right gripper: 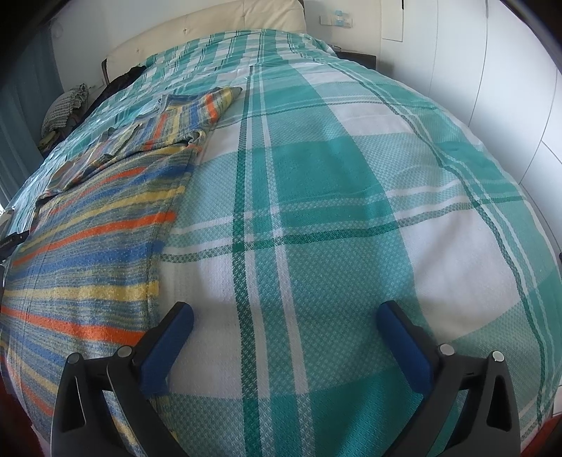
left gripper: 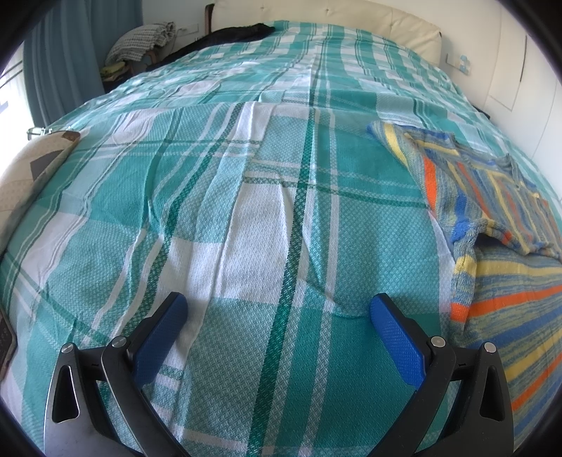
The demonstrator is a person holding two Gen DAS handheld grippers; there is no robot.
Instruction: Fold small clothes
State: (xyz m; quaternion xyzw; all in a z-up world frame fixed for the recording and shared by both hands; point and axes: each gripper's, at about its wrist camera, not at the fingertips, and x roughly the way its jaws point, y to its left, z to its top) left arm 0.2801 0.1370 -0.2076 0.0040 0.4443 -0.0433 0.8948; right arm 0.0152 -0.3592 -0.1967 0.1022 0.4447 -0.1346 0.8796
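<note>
While jaws gape, striped shirt [left gripper: 491, 211] lies beside — untouched.

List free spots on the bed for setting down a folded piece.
Bare bedspread between the striped garment and the cushion; also right of the garment. The garment's strip and the dark clothes by the headboard are taken.

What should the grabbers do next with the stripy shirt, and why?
Probably move both toward the striped shirt. The left gripper and right gripper are open, holding nothing, over the plaid bedspread; the shirt lies between them.
</note>
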